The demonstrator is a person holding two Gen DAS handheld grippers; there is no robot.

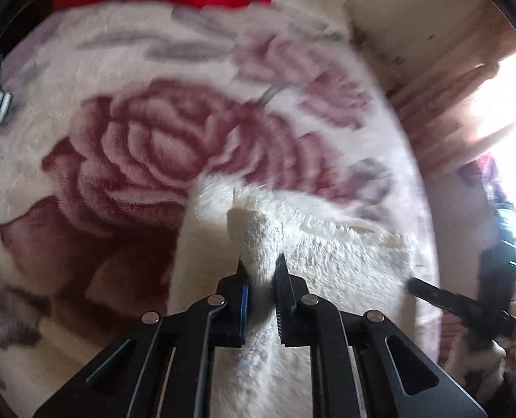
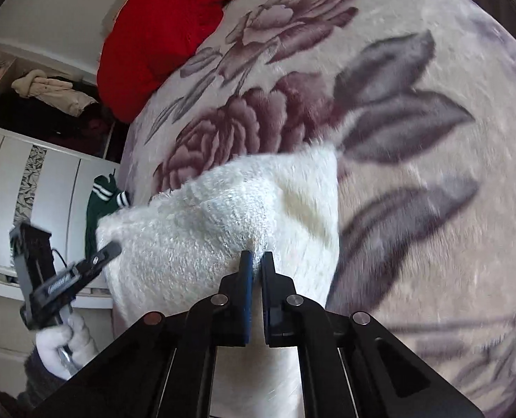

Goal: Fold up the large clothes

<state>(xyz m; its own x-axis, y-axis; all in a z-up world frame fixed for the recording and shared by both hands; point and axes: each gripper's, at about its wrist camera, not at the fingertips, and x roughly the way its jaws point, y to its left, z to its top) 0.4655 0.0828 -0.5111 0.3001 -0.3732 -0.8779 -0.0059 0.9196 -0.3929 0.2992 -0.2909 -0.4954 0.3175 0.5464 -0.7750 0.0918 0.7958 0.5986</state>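
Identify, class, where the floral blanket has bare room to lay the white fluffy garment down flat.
Free: the floral blanket right of the white garment, and the rose patch before it. Crowded: the red bedding and green striped garment at the edges.

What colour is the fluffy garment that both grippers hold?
The fluffy garment is plain white or cream, seen best in the right wrist view.

The blanket (image 2: 415, 80) was cream with dark pink roses and grey leaves. The garment (image 2: 223, 216) was white. The pillow (image 2: 160, 31) was red, the jacket (image 2: 99, 205) green with white stripes.
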